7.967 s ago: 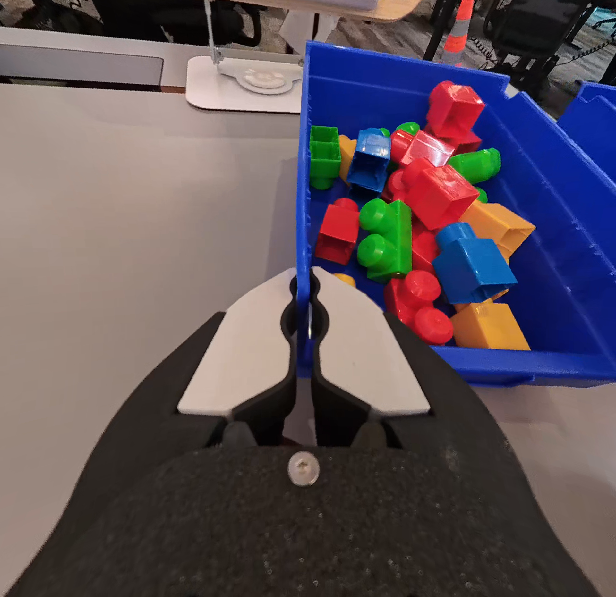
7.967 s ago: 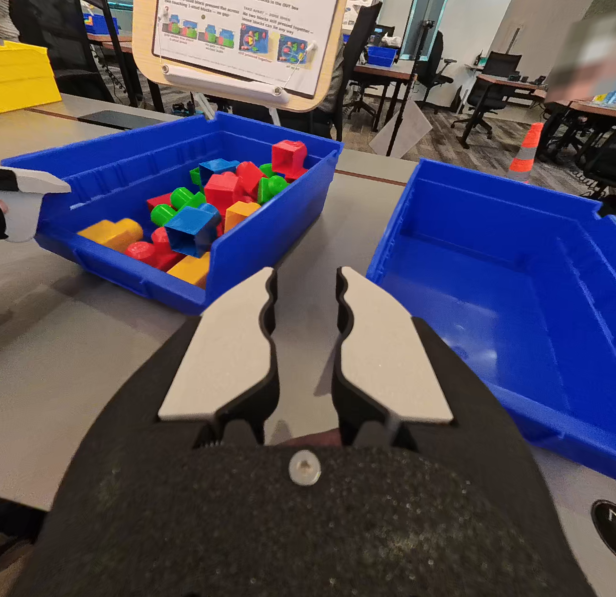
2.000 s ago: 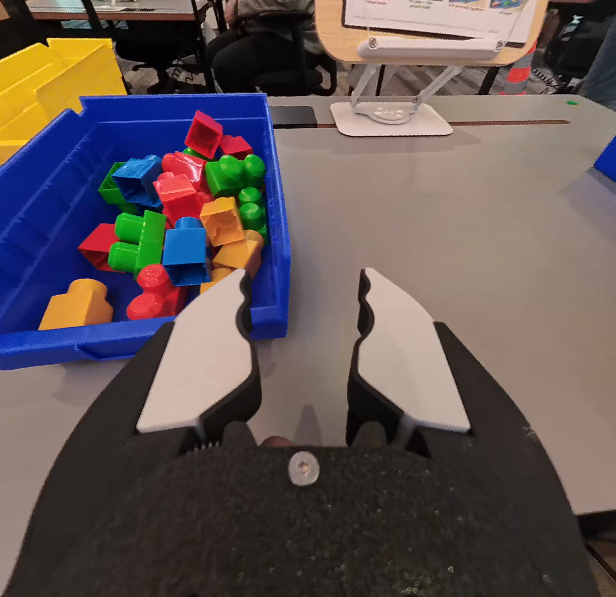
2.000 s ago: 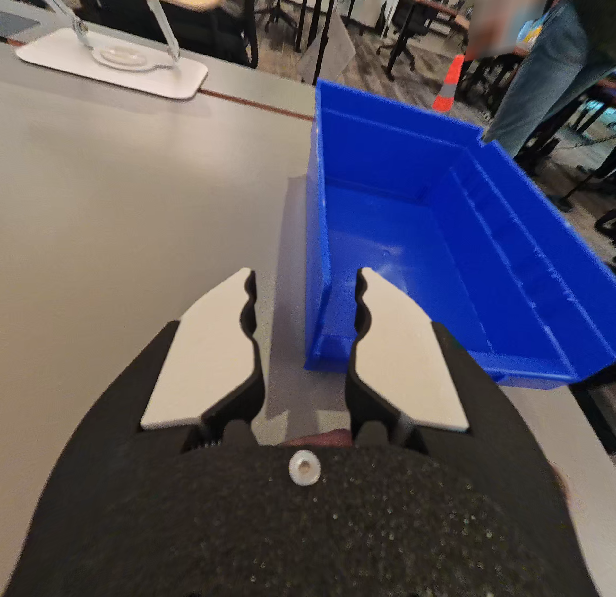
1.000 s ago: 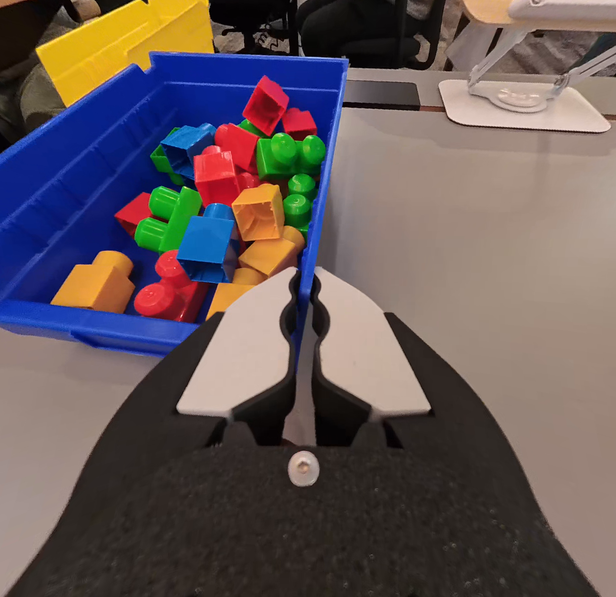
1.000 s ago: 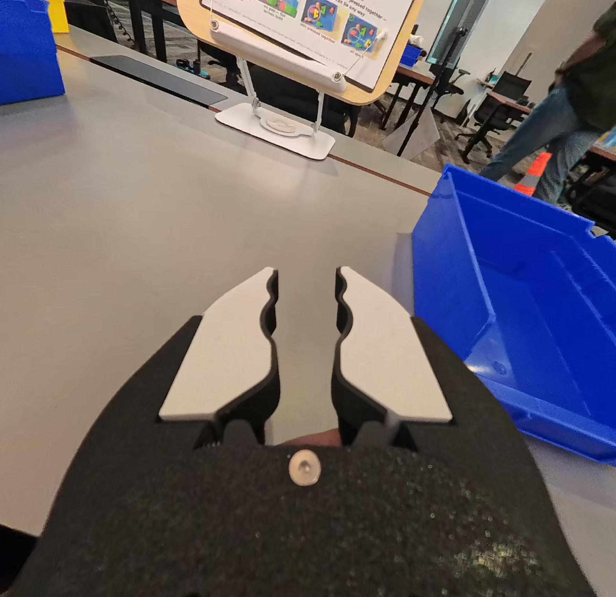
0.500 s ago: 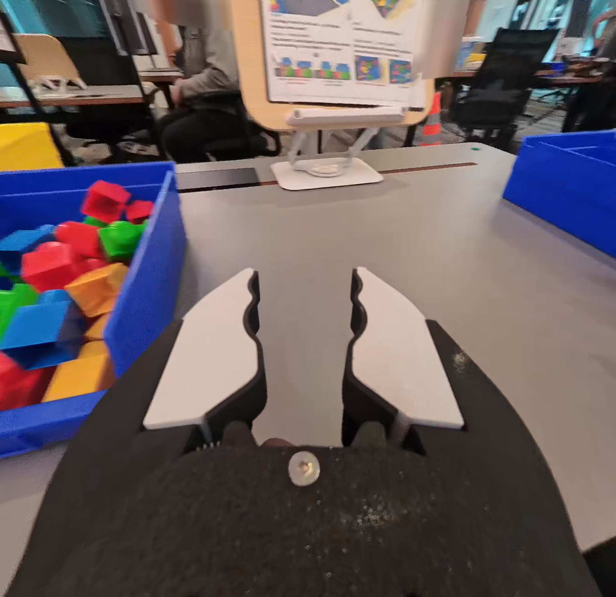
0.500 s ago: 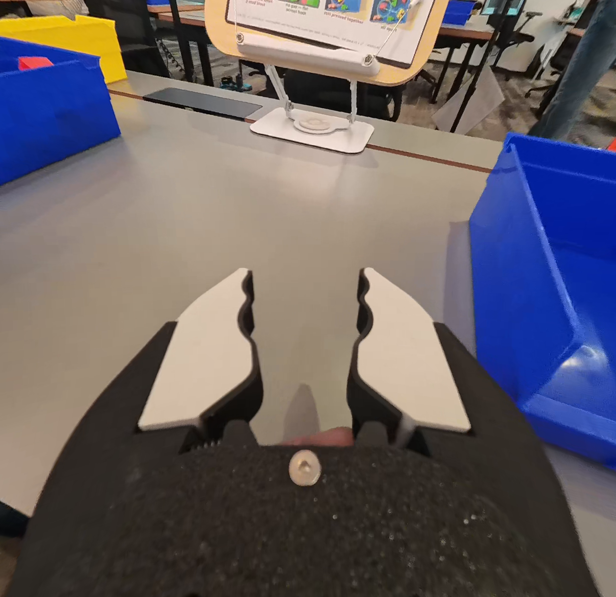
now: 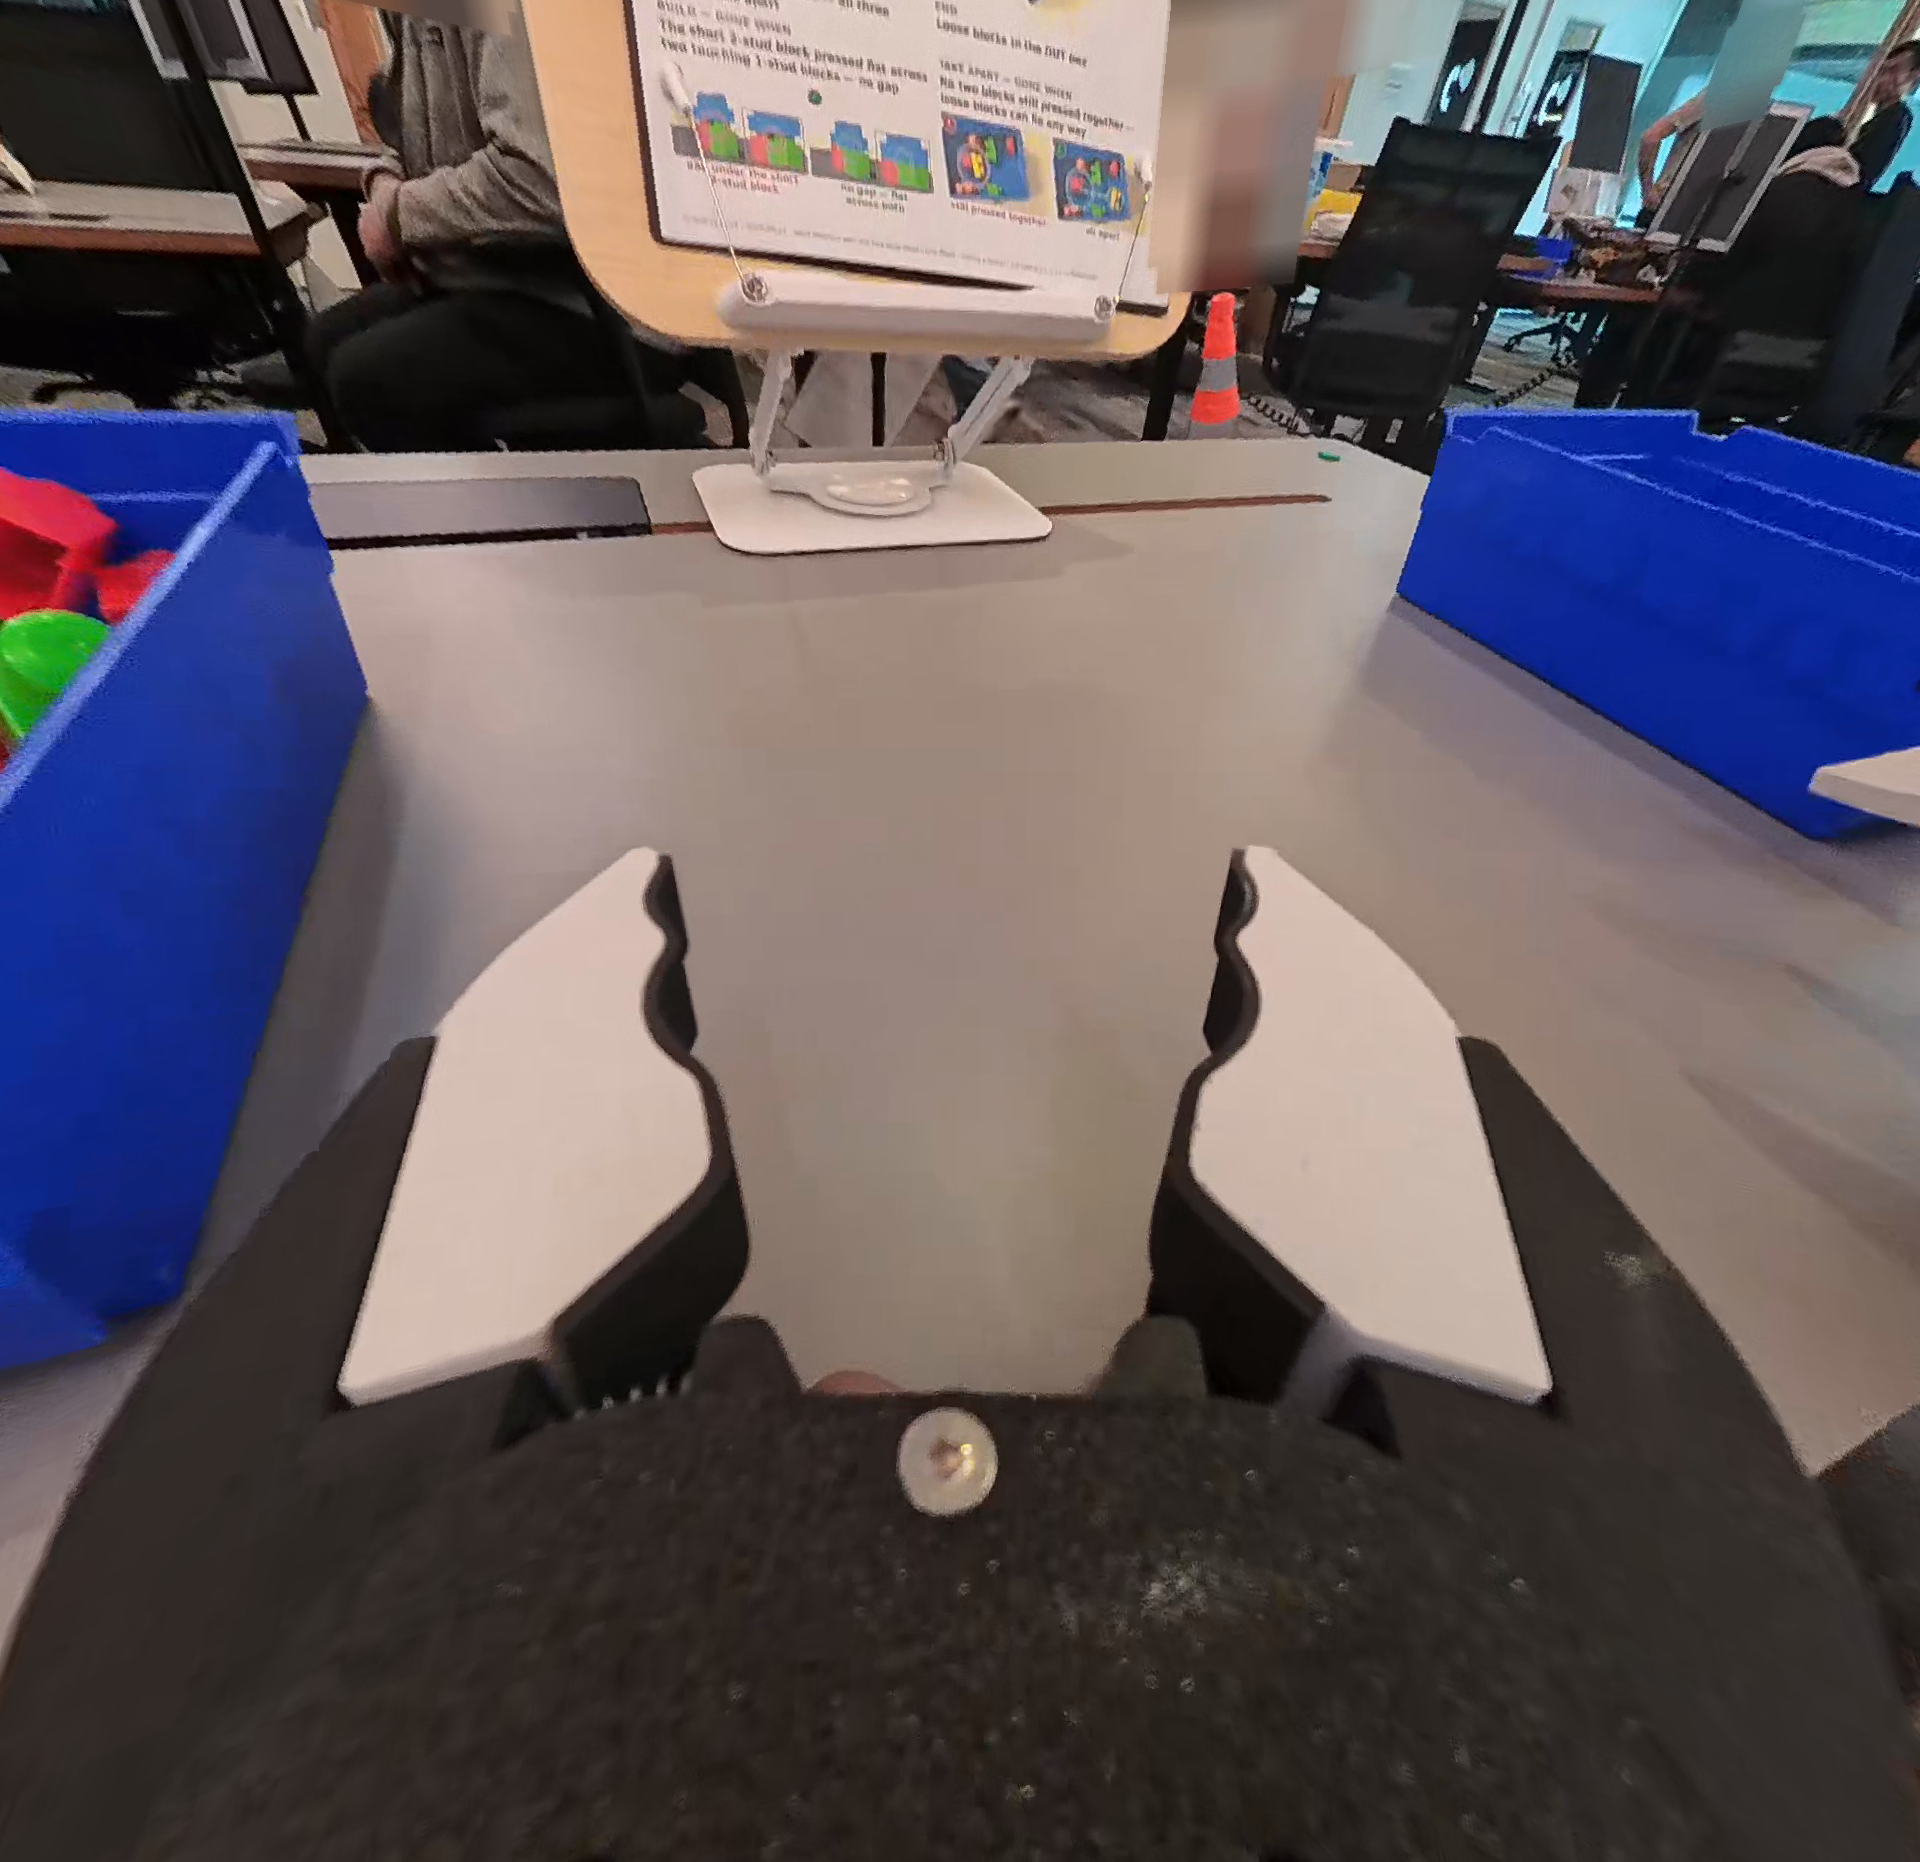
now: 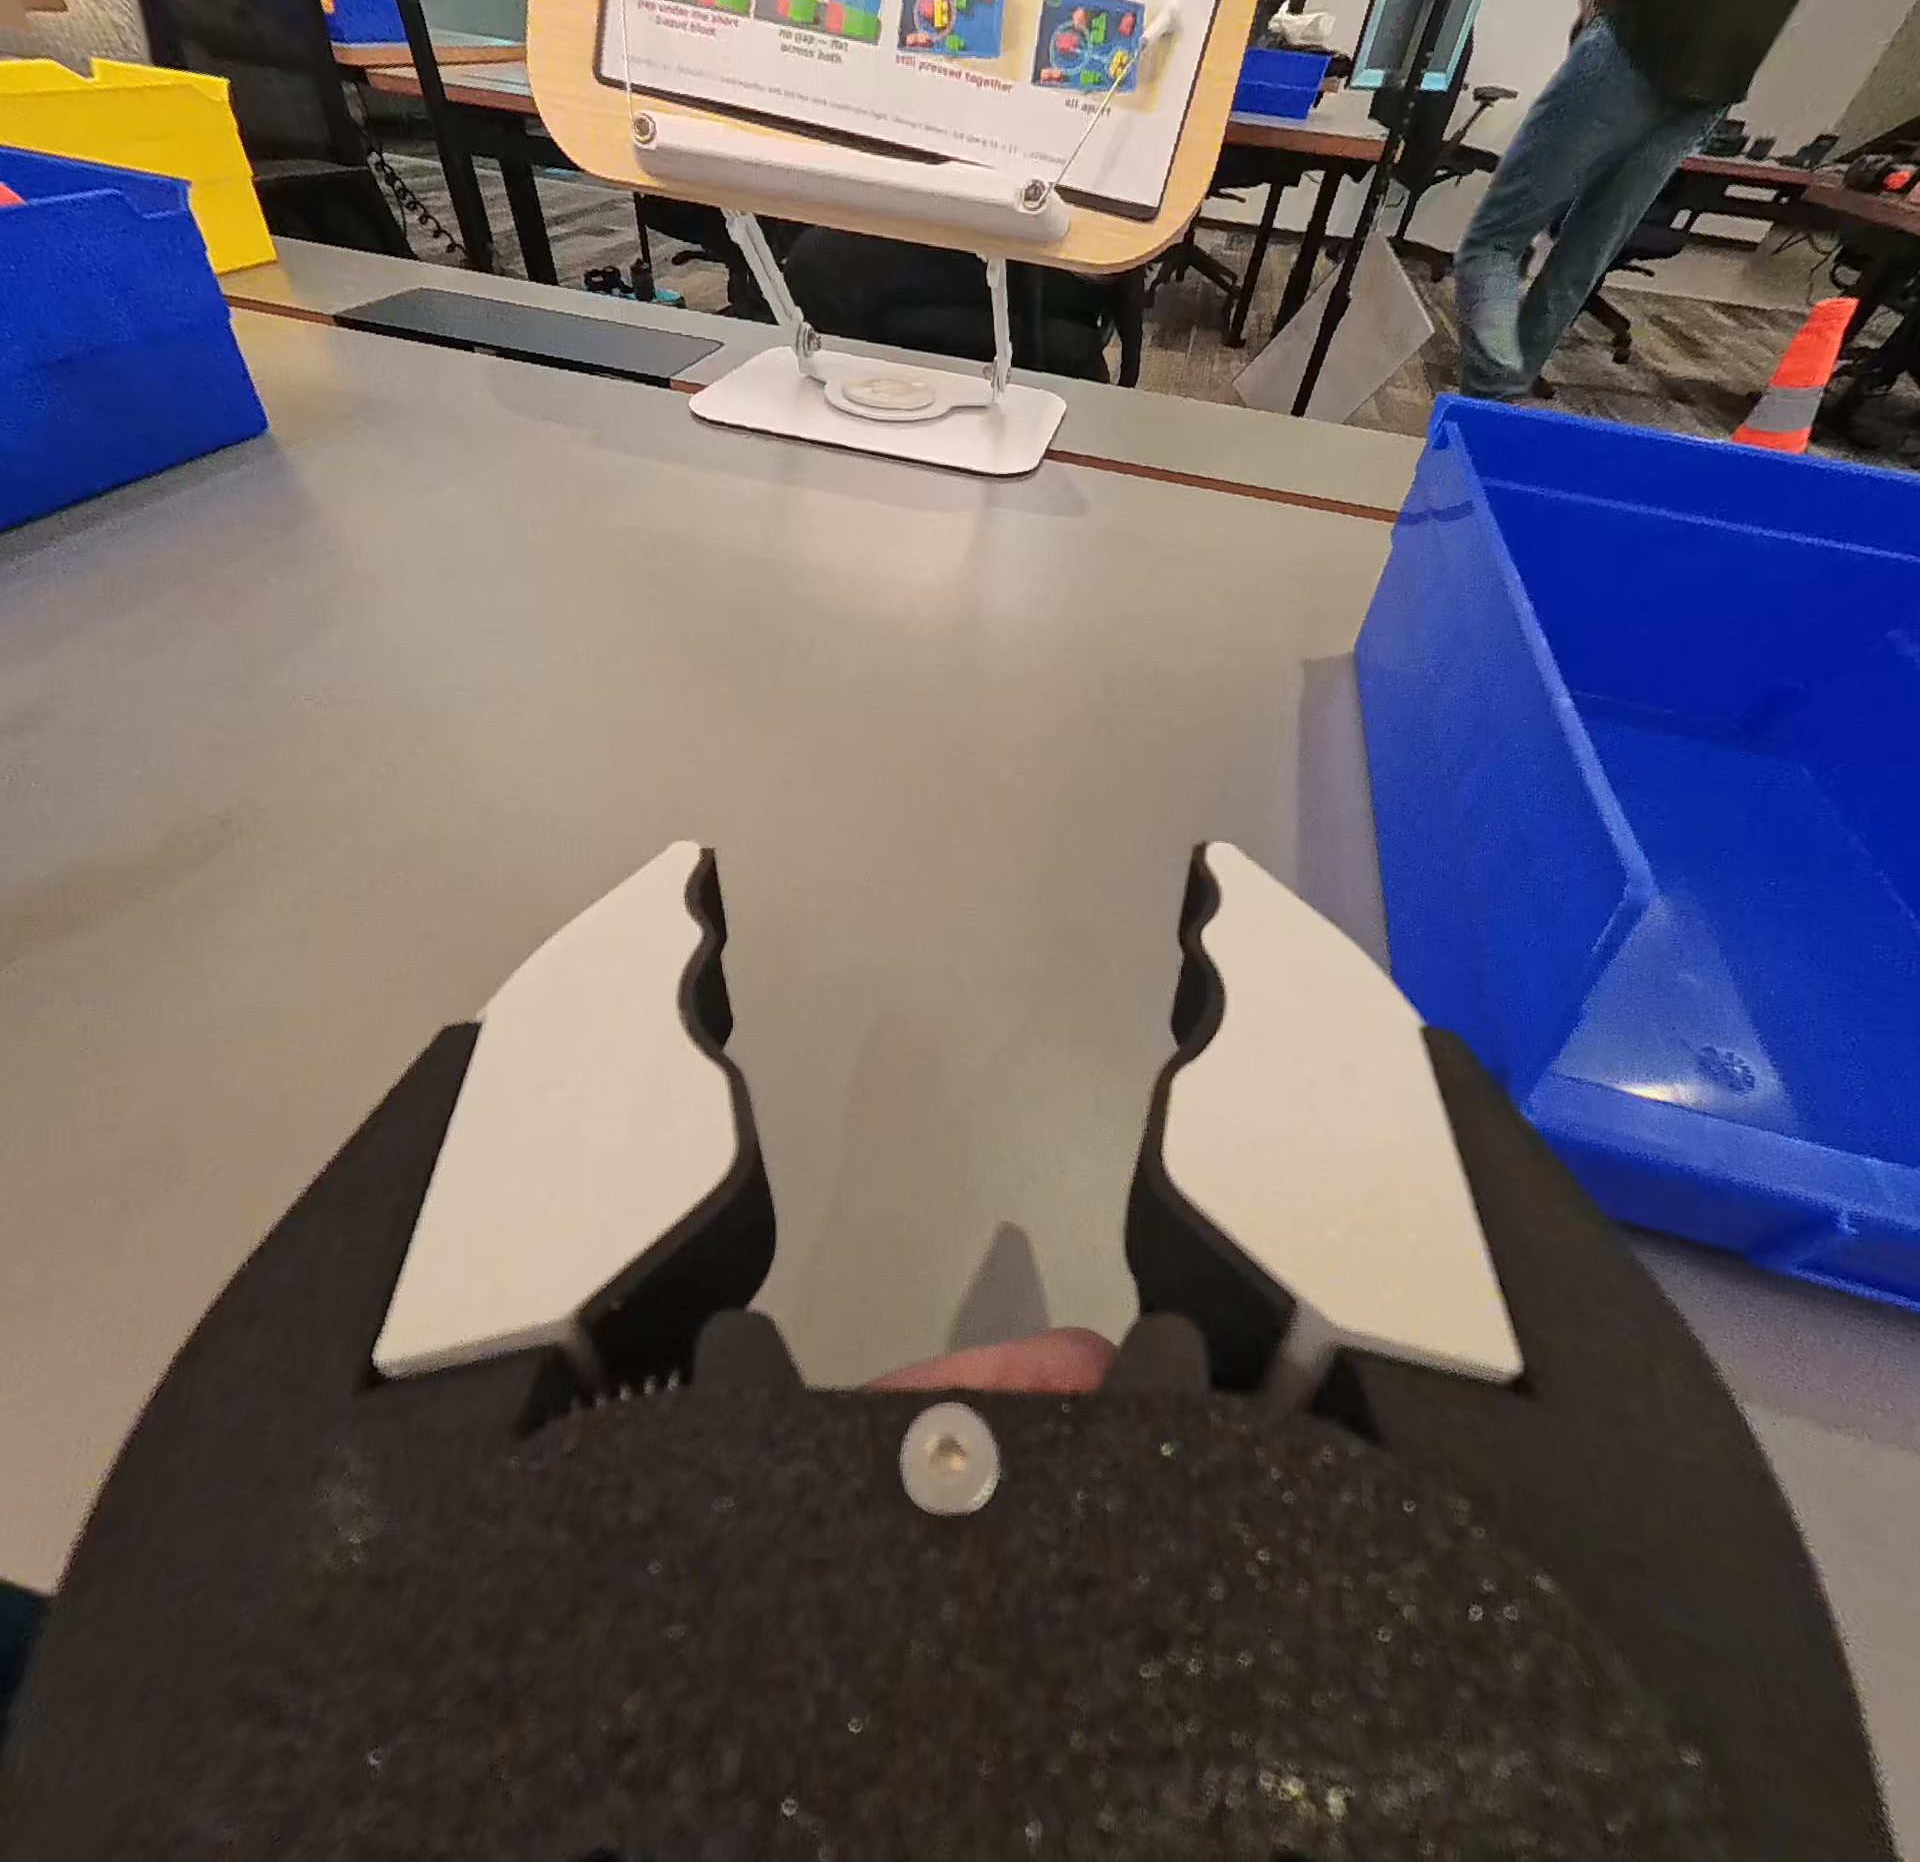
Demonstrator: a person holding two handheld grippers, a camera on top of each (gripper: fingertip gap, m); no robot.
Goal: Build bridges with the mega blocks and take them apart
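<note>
Only a few mega blocks (image 9: 47, 607) are in sight, at the far left edge of the left wrist view. They lie loose inside a blue bin (image 9: 177, 877) that stands on the grey counter (image 9: 935, 732). There are red ones (image 9: 52, 550) at the back and one green block (image 9: 42, 659) with a round stud in front. None are joined together as far as I can see.

Grey table (image 9: 935, 732) carries two blue bins (image 9: 156, 877) (image 10: 1662, 825), white stand (image 9: 873, 503).

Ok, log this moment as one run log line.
left claw: open, empty | right claw: open, empty | blocks: in left bin | right bin: empty | table: no bridge yet
</note>
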